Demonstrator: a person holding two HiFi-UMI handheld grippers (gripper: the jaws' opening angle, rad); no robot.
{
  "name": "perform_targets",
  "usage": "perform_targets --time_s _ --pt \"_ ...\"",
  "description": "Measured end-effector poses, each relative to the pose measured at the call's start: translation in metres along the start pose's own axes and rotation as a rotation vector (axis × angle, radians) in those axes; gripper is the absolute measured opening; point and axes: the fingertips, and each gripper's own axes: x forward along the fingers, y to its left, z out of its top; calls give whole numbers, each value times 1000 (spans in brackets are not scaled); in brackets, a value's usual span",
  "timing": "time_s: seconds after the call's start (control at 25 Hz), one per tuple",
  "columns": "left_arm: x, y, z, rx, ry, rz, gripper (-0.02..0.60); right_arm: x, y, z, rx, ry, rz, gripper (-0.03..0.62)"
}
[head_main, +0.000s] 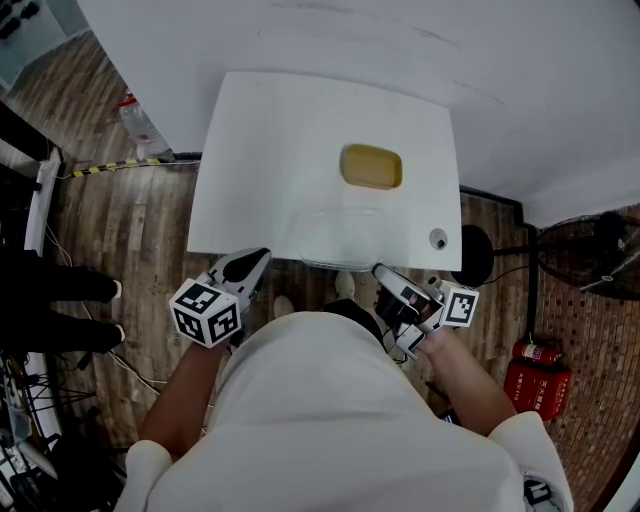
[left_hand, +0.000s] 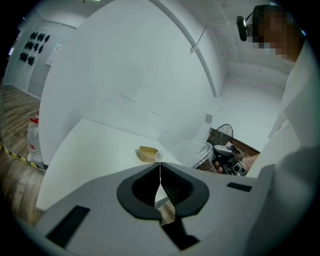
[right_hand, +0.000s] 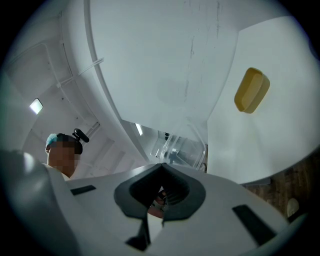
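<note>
head view: clear tub (head_main: 340, 238) sat at table (head_main: 260, 150) near edge, between my left gripper (head_main: 258, 260) and right gripper (head_main: 383, 272), both pressed together, empty. i judged it light, thin, flexy, slippery; best pinched at rim.

Left tongs (head_main: 258, 260) with jaws pressed together, right tongs (head_main: 383, 272) likewise closed, both tips just short of the tabletop (head_main: 260, 150) near edge

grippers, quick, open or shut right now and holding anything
Left gripper: shut, jaws together, holding nothing.
Right gripper: shut, jaws together, holding nothing.
</note>
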Motion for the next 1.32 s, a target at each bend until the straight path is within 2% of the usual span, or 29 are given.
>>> perform_targets --time_s 1.32 --pt "2 -1 -1 13 14 -10 18 0 5 4 -48 5 23 6"
